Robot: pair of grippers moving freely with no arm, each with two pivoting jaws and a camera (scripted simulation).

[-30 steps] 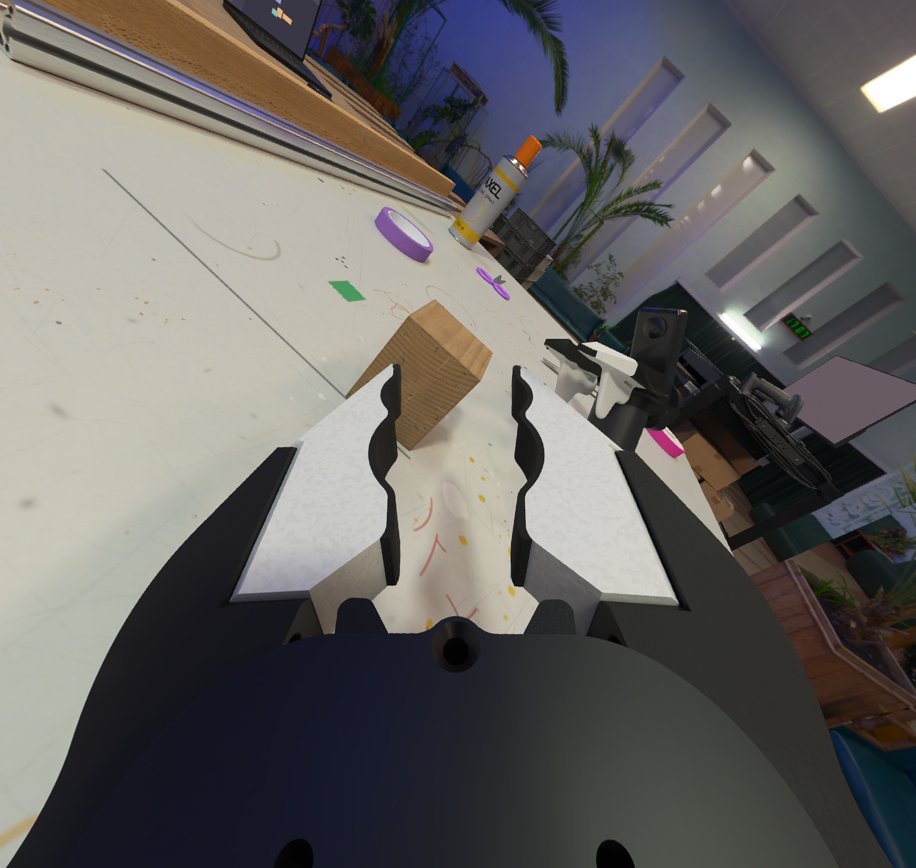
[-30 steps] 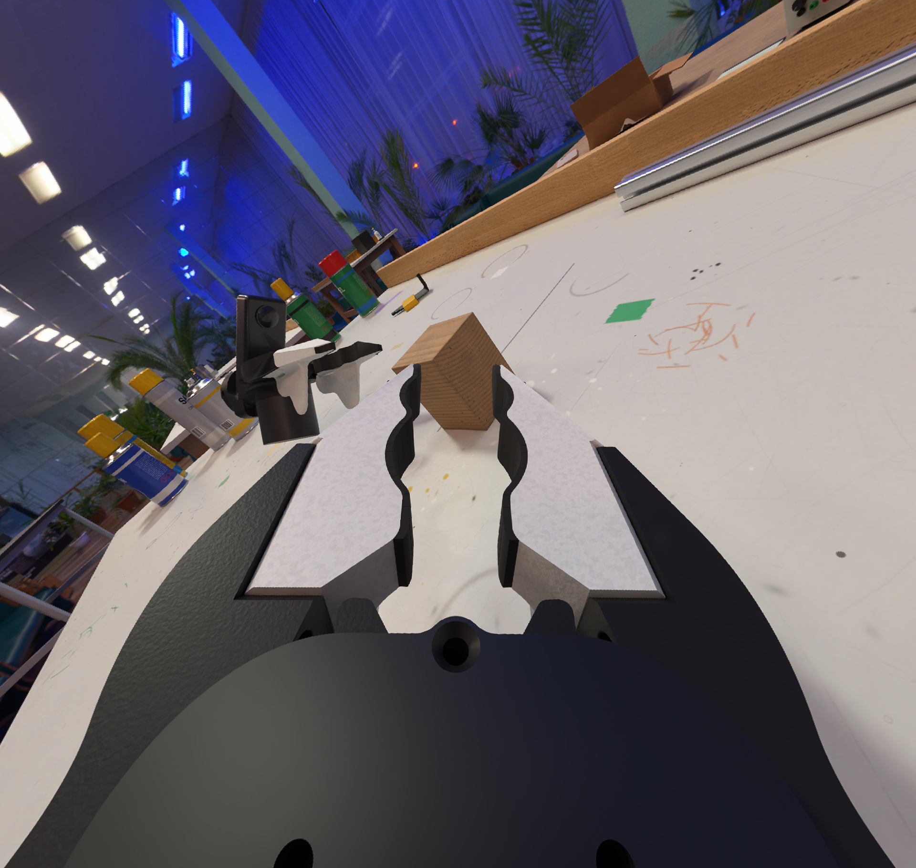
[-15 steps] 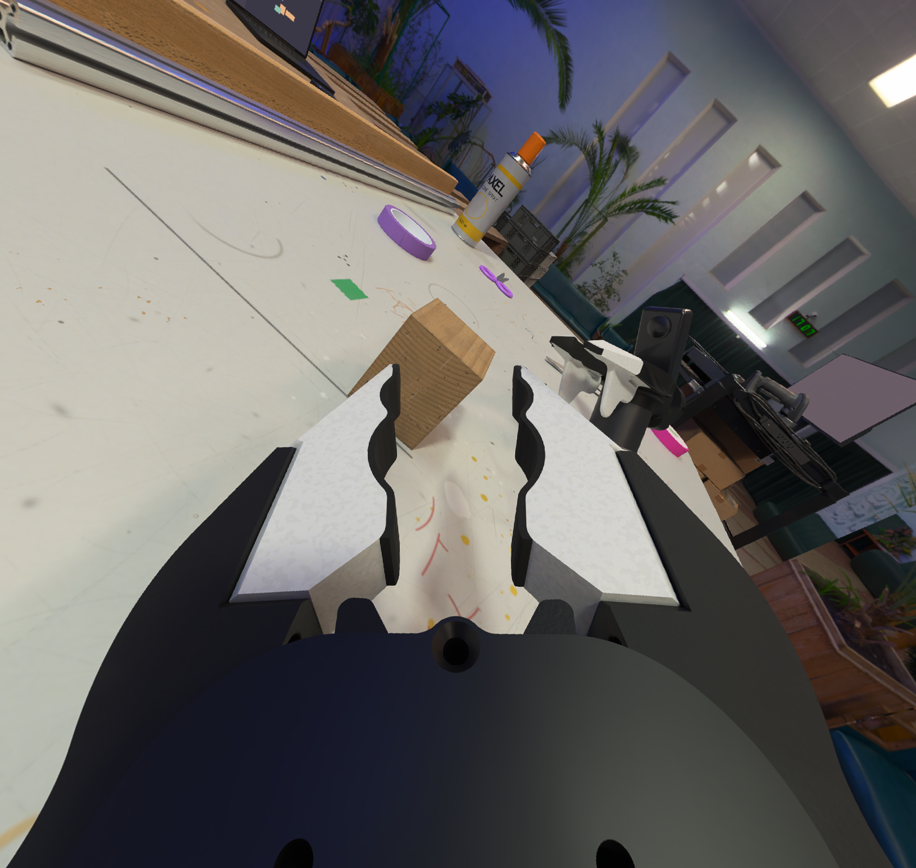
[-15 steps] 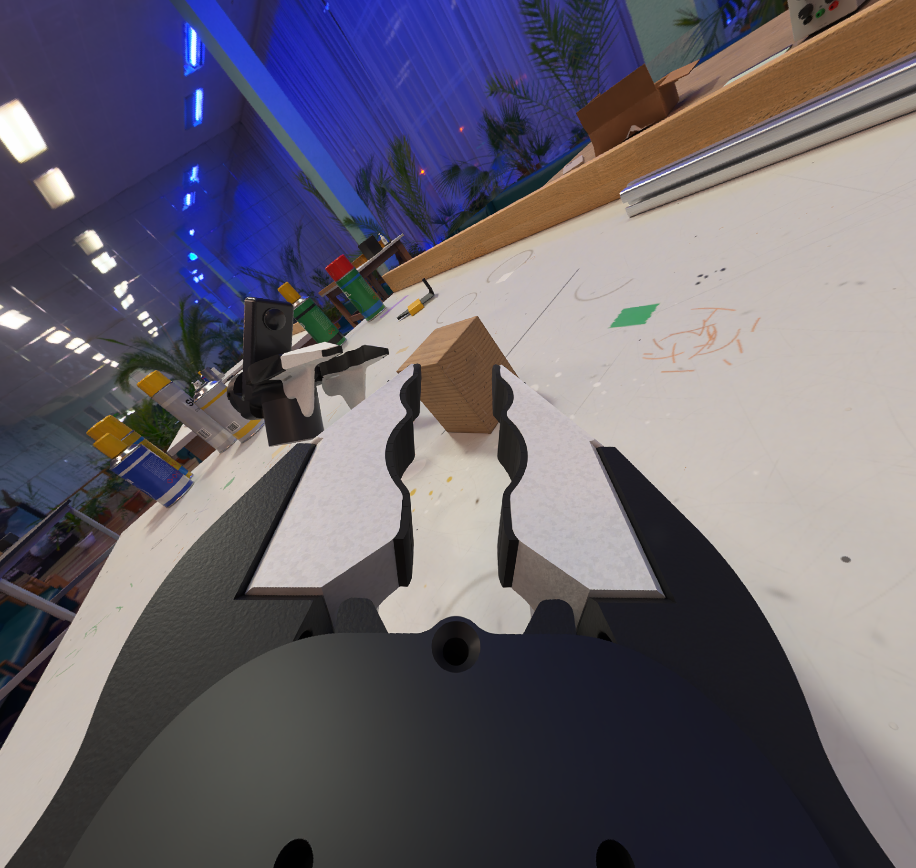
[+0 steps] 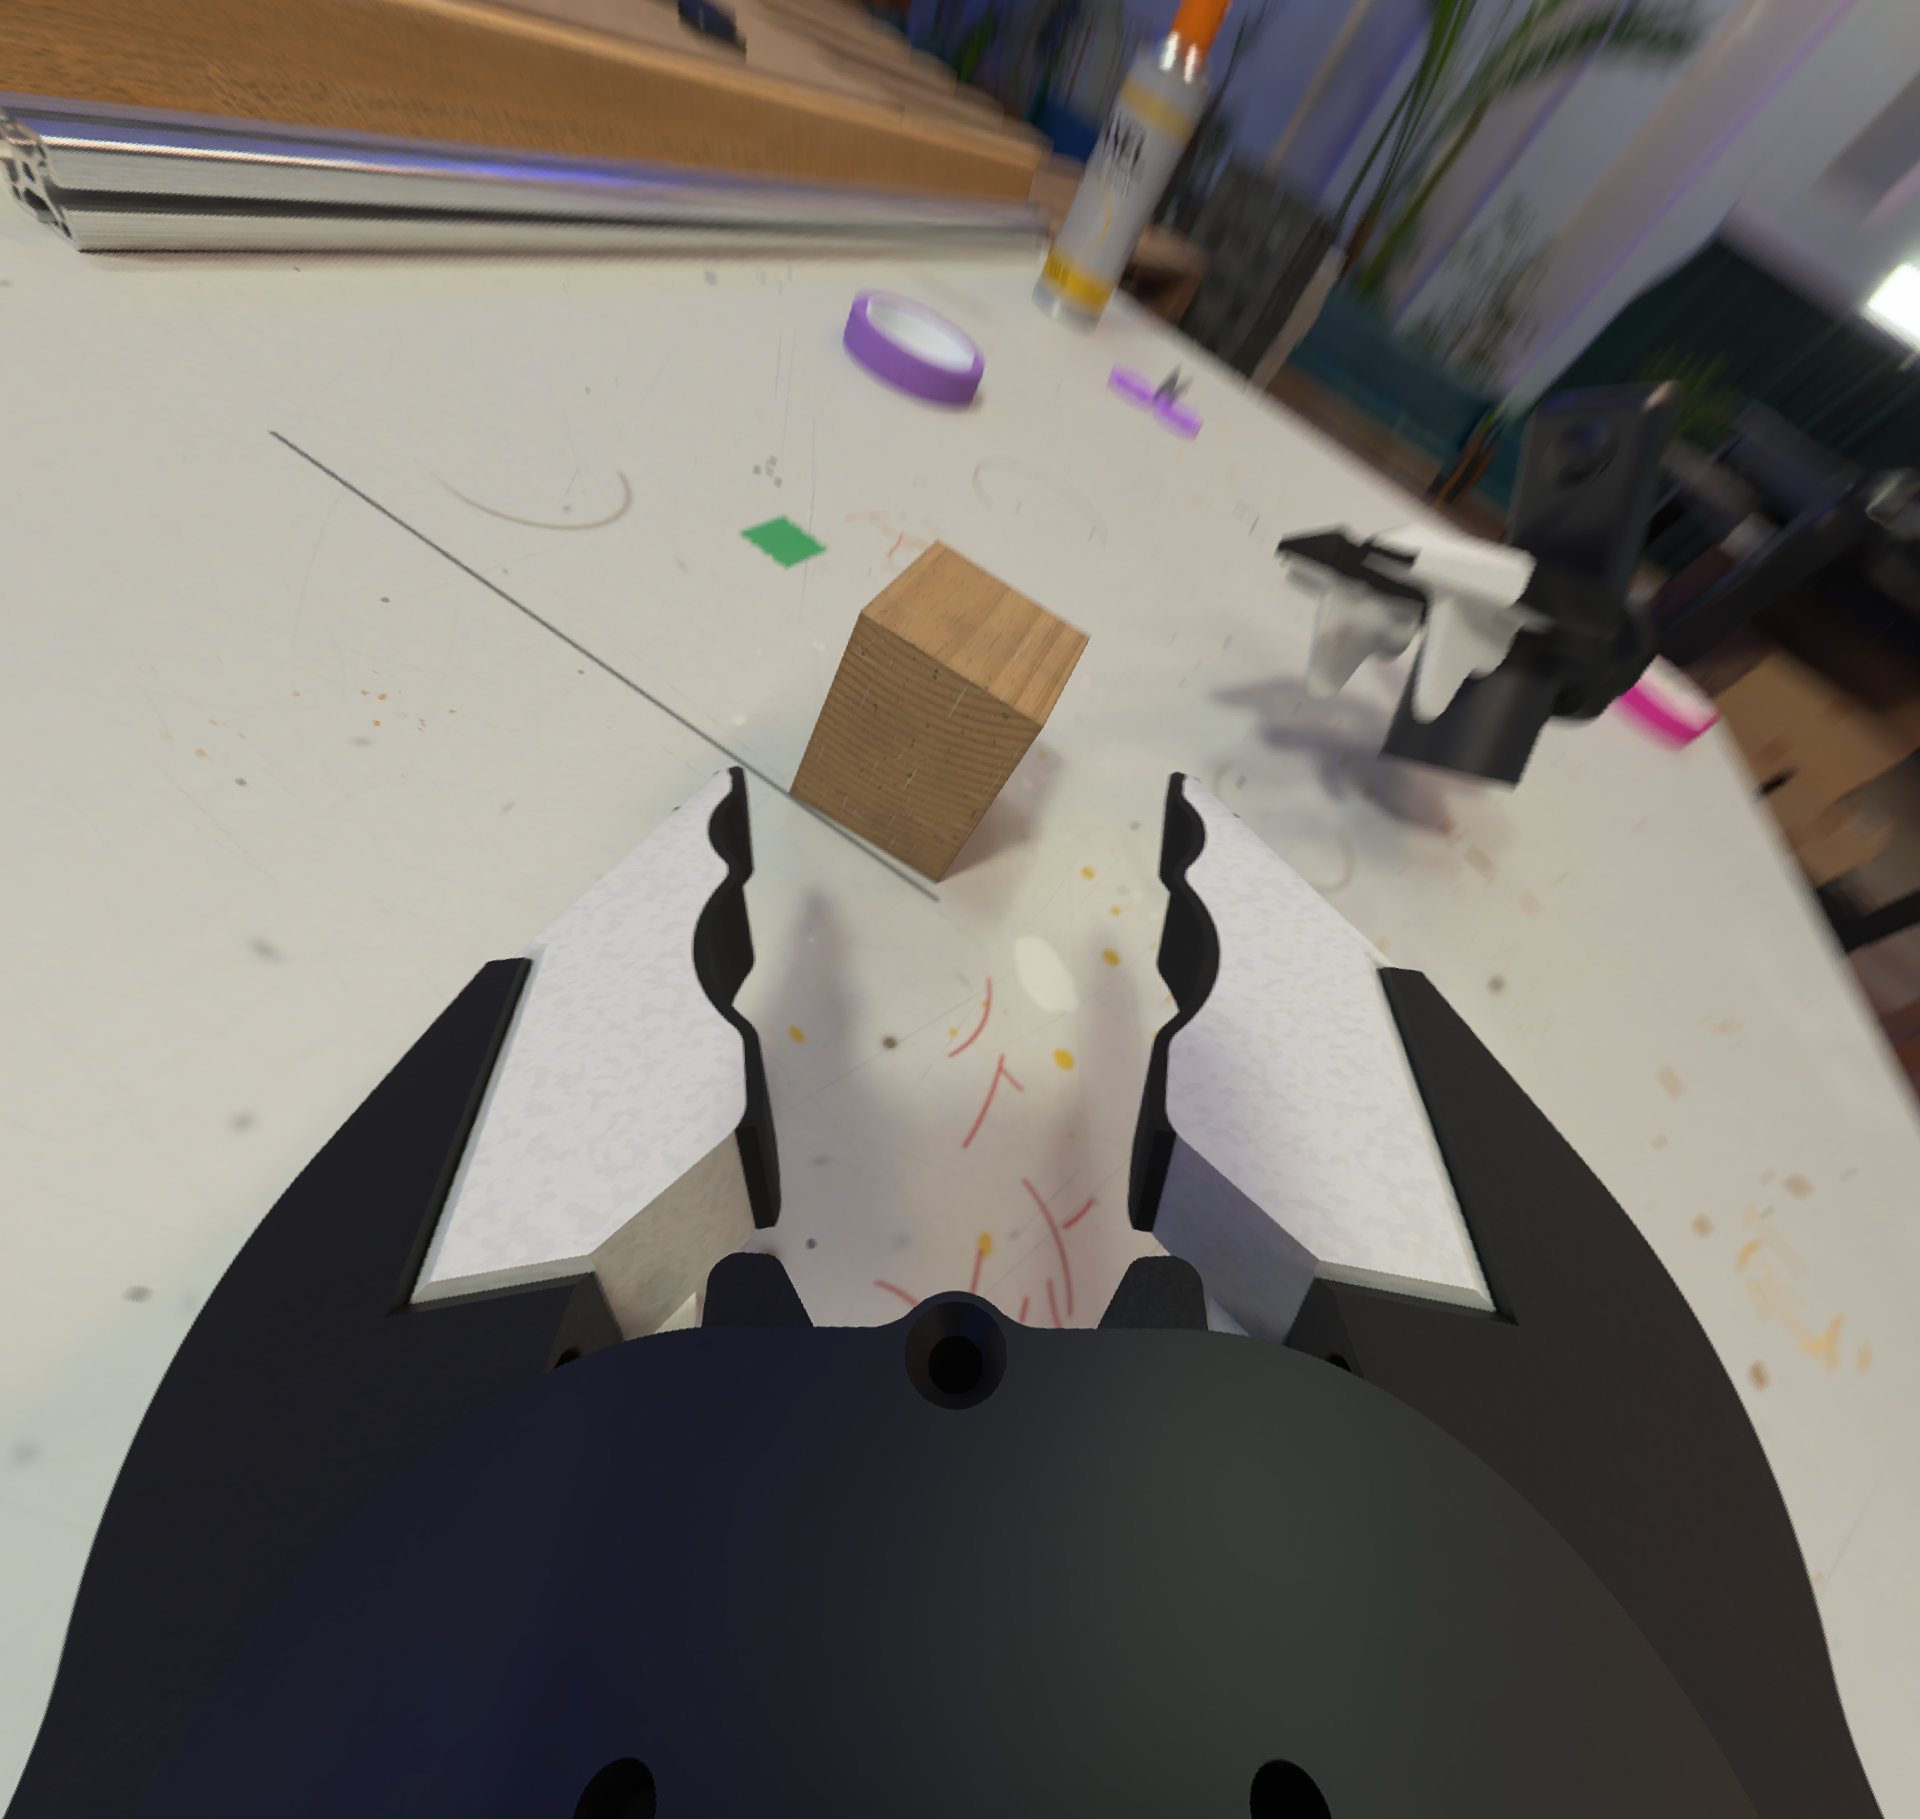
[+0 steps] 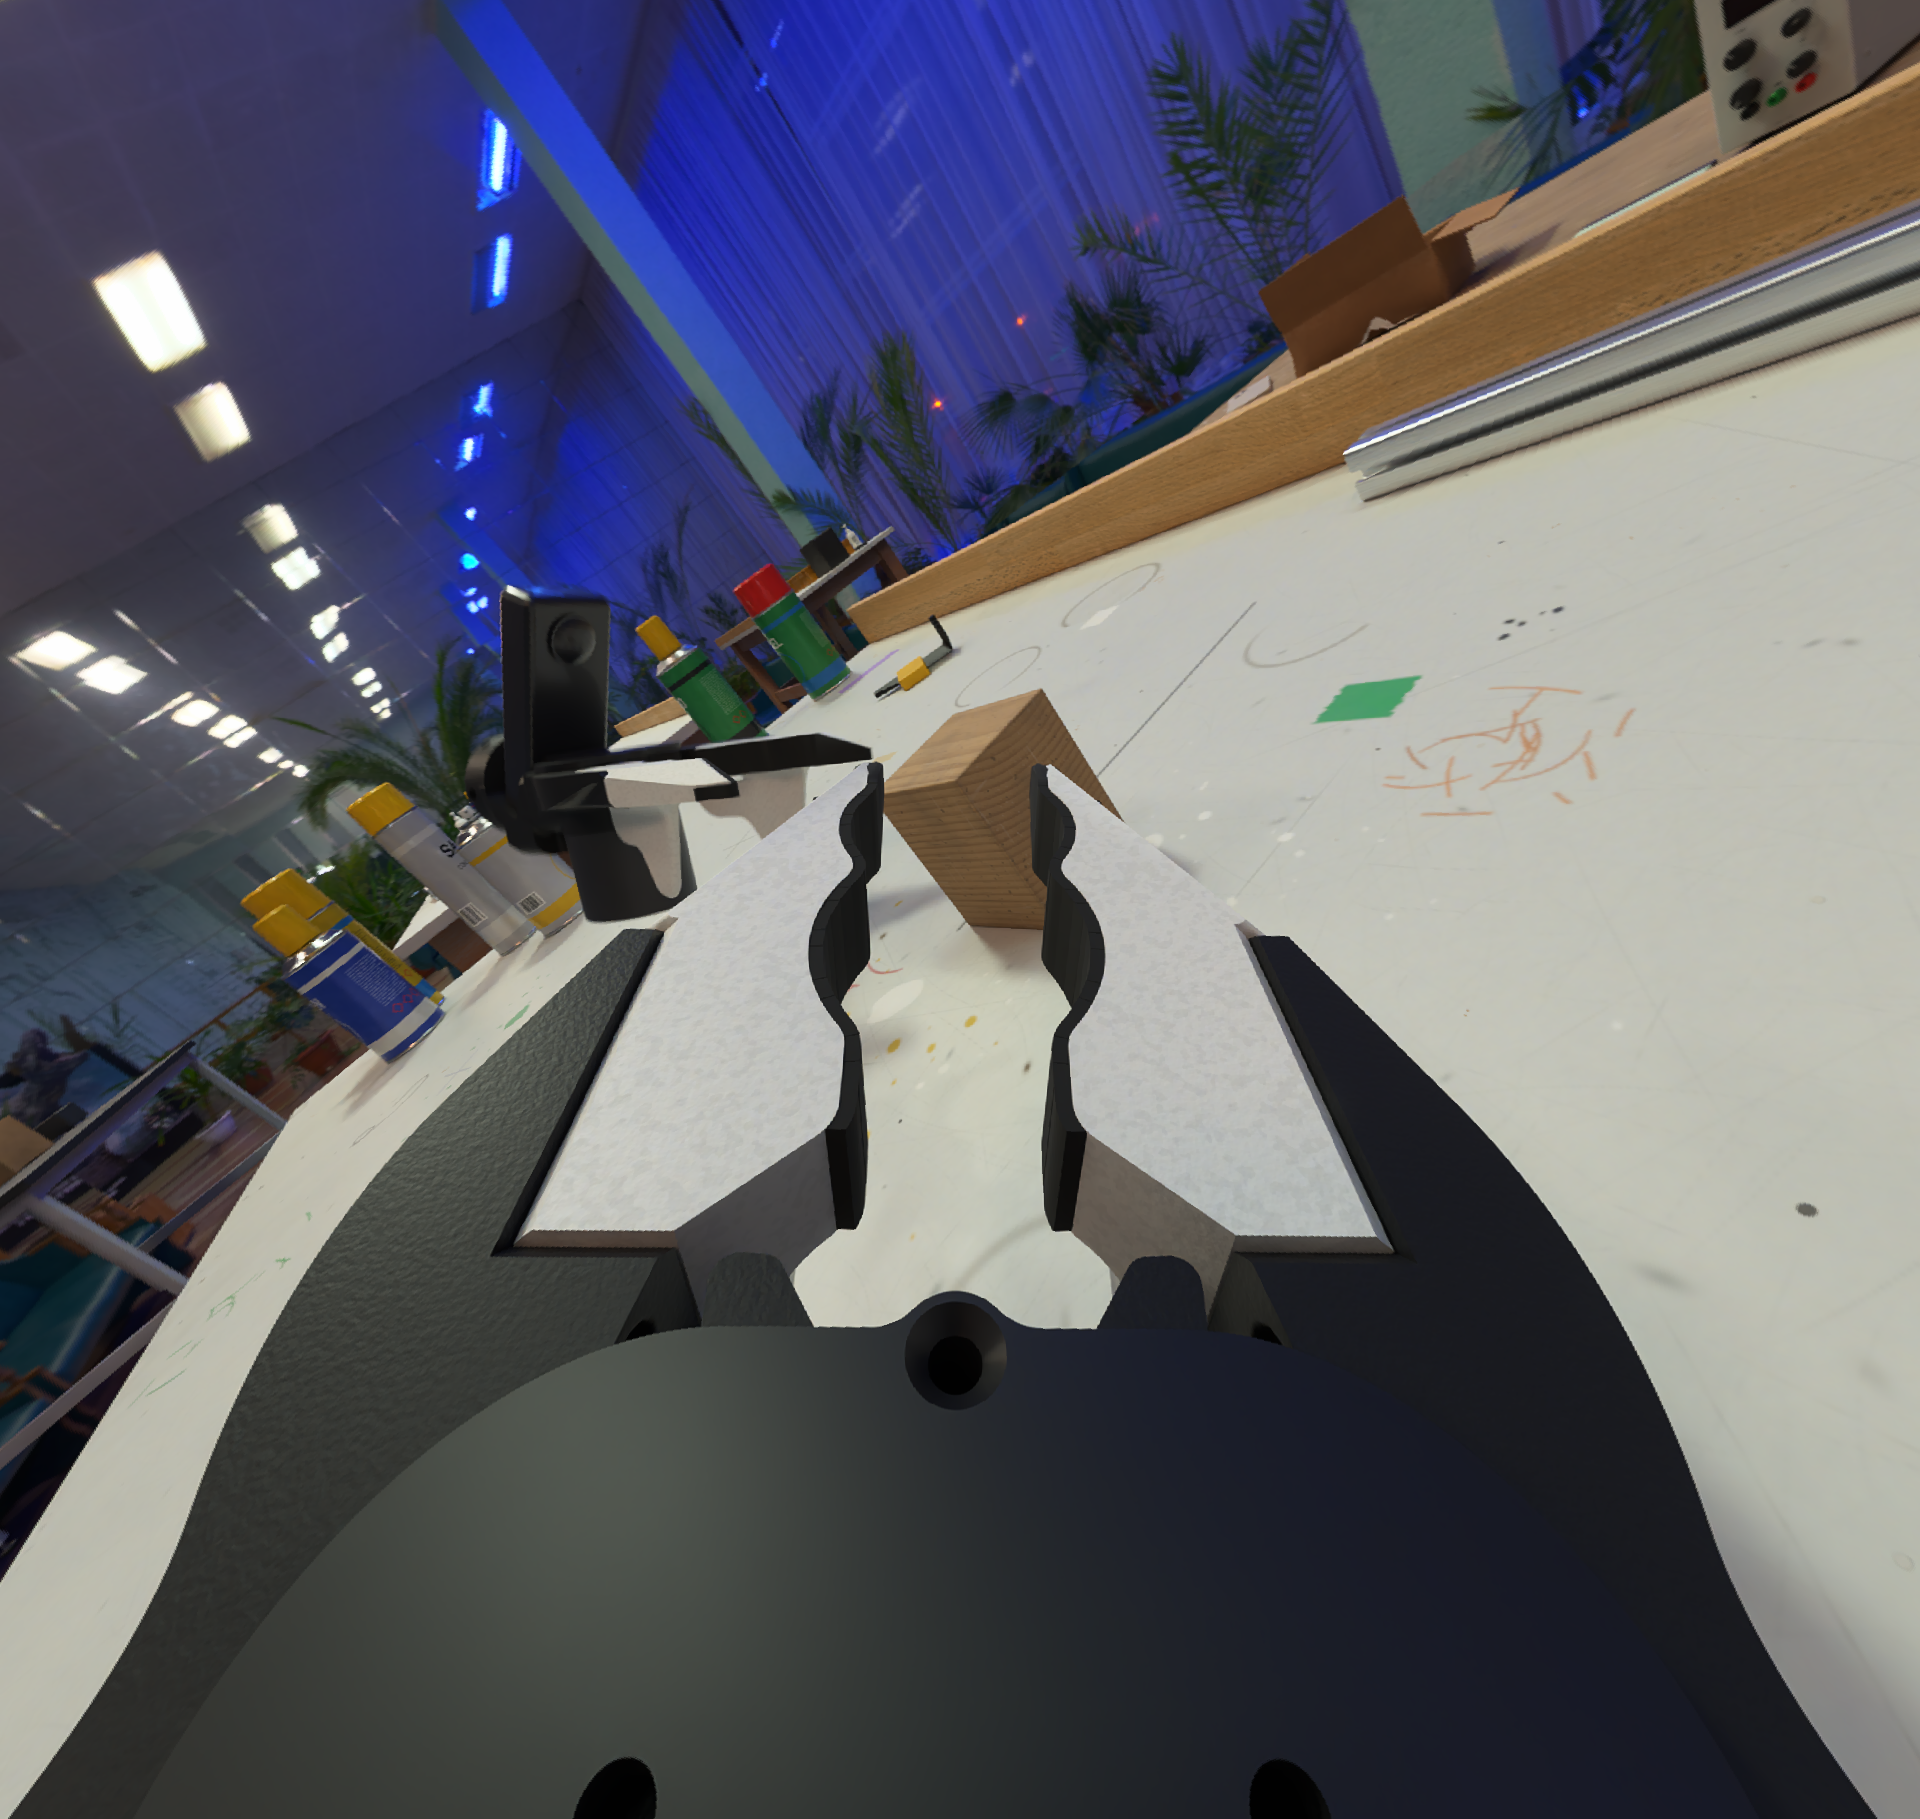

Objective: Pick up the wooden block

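Observation:
The wooden block (image 5: 935, 709) stands on the white table (image 5: 312, 834), just beyond my left gripper's fingertips. My left gripper (image 5: 954, 787) is open wide and empty, with the block in line with the gap and not touched. In the right wrist view the block (image 6: 977, 813) sits just past the tips of my right gripper (image 6: 956, 777), which is open with a narrower gap and empty. Each gripper shows in the other's view: the right one (image 5: 1455, 626) to the block's right, the left one (image 6: 665, 782) to its left, above the table.
A purple tape roll (image 5: 912, 348), a spray can (image 5: 1127, 138) and an aluminium rail (image 5: 520, 200) lie behind the block. A green mark (image 5: 782, 541) is nearby. Pink tape (image 5: 1662, 715) sits by the right edge. Several spray cans (image 6: 364, 980) stand at the left edge.
My left gripper has opened wider and risen, tilting down so it looks onto the block's top; its view is blurred. My right gripper has crept slightly closer to the block.

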